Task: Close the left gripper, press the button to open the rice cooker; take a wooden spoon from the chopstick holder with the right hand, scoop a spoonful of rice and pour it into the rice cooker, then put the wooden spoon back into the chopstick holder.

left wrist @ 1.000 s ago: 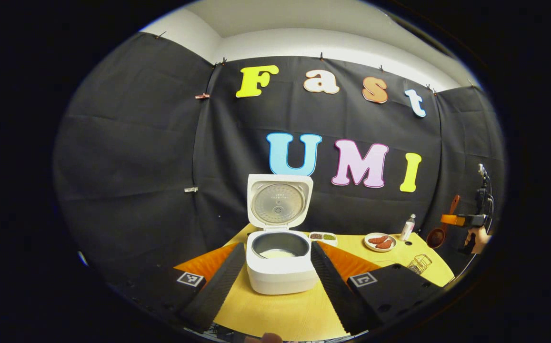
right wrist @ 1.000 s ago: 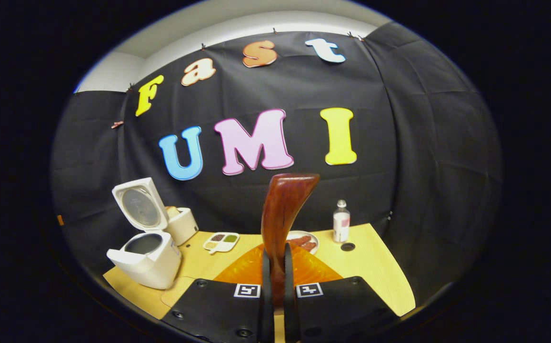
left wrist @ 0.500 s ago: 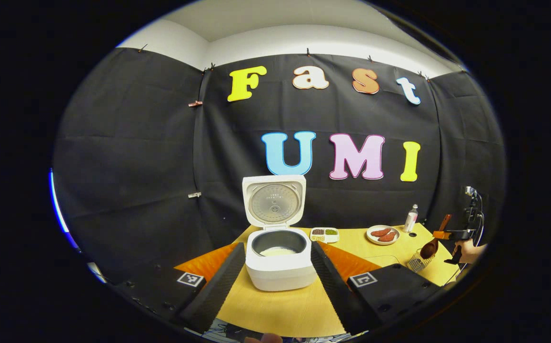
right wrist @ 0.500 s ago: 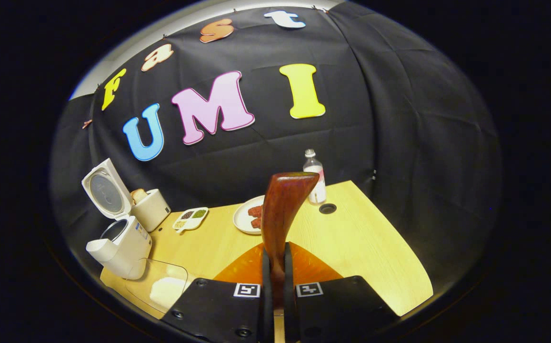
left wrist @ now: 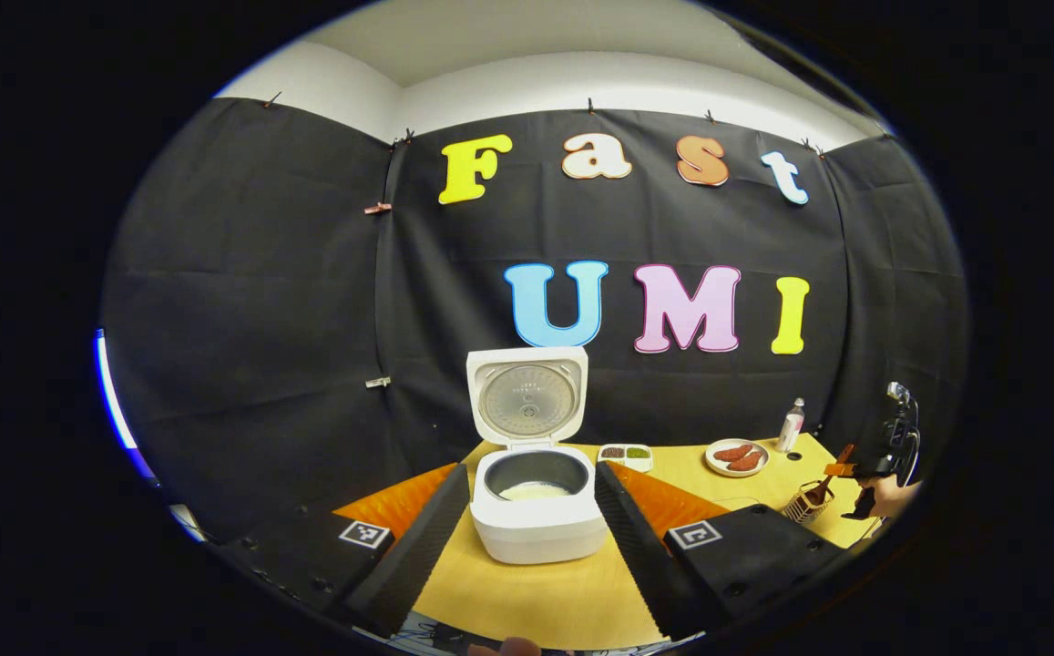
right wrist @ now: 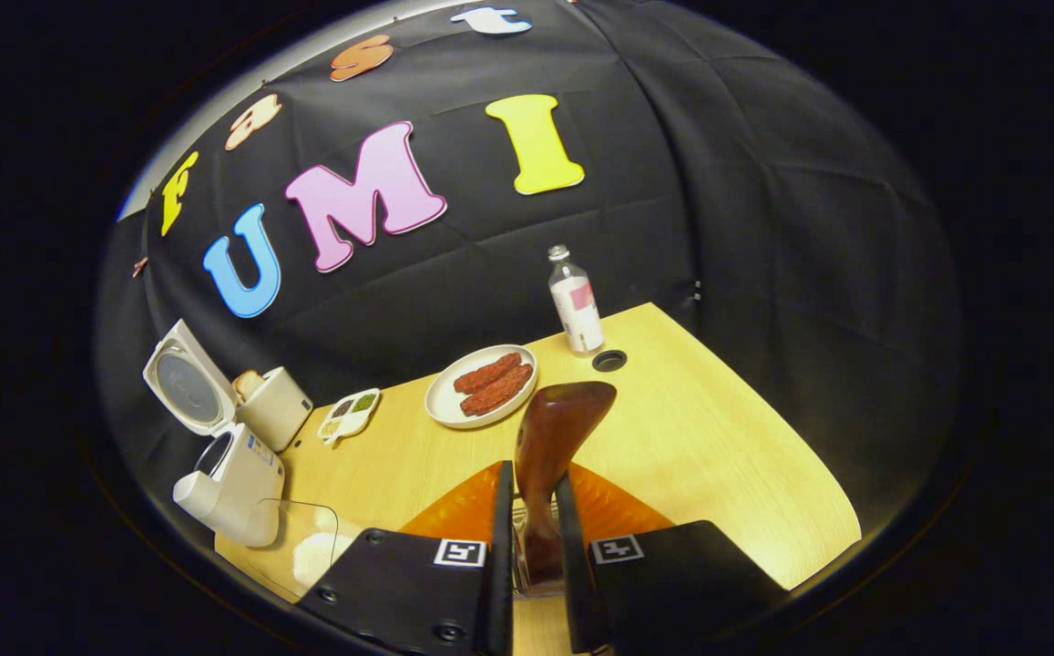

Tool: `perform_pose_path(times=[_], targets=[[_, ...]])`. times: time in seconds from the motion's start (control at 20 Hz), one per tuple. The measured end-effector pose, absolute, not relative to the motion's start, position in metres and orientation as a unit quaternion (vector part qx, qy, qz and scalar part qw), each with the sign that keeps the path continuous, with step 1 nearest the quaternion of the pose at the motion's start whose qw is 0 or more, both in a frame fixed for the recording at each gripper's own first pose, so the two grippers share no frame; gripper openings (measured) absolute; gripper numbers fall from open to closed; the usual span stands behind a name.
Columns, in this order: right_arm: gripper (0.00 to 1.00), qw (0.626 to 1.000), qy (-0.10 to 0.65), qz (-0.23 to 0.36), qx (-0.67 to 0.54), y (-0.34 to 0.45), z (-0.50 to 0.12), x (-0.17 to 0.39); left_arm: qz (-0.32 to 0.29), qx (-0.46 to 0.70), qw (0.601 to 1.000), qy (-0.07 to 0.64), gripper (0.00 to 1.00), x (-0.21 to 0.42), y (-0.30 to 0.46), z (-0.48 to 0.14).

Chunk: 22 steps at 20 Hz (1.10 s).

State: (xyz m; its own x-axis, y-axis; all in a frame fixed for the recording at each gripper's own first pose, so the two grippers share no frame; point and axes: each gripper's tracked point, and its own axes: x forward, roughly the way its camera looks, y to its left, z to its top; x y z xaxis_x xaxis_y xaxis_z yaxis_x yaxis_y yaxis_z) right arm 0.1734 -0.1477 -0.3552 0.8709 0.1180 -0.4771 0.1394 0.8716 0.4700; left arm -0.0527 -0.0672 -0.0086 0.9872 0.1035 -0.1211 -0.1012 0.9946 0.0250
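I see one wooden spoon [right wrist: 552,437] standing between my right gripper [right wrist: 531,556]'s fingers, which sit slightly apart around its handle; whether they press on it I cannot tell. Its bowl drops into the wire chopstick holder [left wrist: 801,501], well right of the one open rice cooker [left wrist: 537,510], rice inside. My left gripper [left wrist: 531,524] is spread wide, empty, framing the cooker.

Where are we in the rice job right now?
Done: the white rice cooker stands open, lid up, with white rice in its pot. In hand: the right hand-held gripper has the brown wooden spoon between its fingers, spoon bowl down in the wire chopstick holder. Left: letting go of it and pulling clear. The left hand-held gripper is open, framing the cooker.
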Motion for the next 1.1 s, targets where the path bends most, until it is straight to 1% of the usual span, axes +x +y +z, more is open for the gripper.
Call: perform_pose_path(times=[0.05,0.1,0.15,0.25,0.35,0.4,0.45,0.5,0.75,0.9,1.1], targets=[[0.31,0.933,0.256,-0.016,0.253,-0.155,-0.354,0.170,0.050,0.006,0.997,0.060,0.95,-0.050,-0.065,-0.009],[0.29,0.933,0.256,-0.025,0.253,-0.160,-0.352,0.165,0.048,0.002,0.997,0.058,0.95,-0.047,-0.064,-0.007],[0.34,0.933,0.252,-0.023,0.257,-0.161,-0.346,0.160,0.046,0.001,0.998,0.054,0.95,-0.044,-0.063,-0.006],[0.78,0.937,0.248,-0.032,0.243,-0.172,-0.336,0.146,0.040,0.001,0.998,0.044,0.95,-0.035,-0.060,-0.001],[0.84,0.941,0.242,-0.036,0.232,-0.179,-0.324,0.131,0.032,-0.003,0.999,0.035,0.95,-0.025,-0.056,0.004],[0.90,0.943,0.239,-0.038,0.226,-0.181,-0.313,0.123,0.028,-0.004,0.999,0.030,0.95,-0.019,-0.054,0.006],[0.92,0.946,0.233,-0.041,0.222,-0.183,-0.305,0.117,0.025,-0.005,0.999,0.026,0.95,-0.013,-0.051,0.008],[0.99,0.949,0.225,-0.044,0.218,-0.184,-0.292,0.110,0.023,-0.006,1.000,0.021,0.95,-0.006,-0.047,0.012],[0.98,0.961,0.179,-0.045,0.204,-0.174,-0.225,0.080,0.009,-0.004,1.000,-0.014,0.95,0.037,-0.026,0.035],[0.98,0.963,0.150,-0.024,0.223,-0.150,-0.179,0.065,0.010,-0.016,1.000,-0.023,0.95,0.073,-0.010,0.049],[0.98,0.973,0.114,-0.003,0.203,-0.126,-0.123,0.051,0.016,-0.035,0.999,-0.030,0.95,0.131,0.006,0.063]])
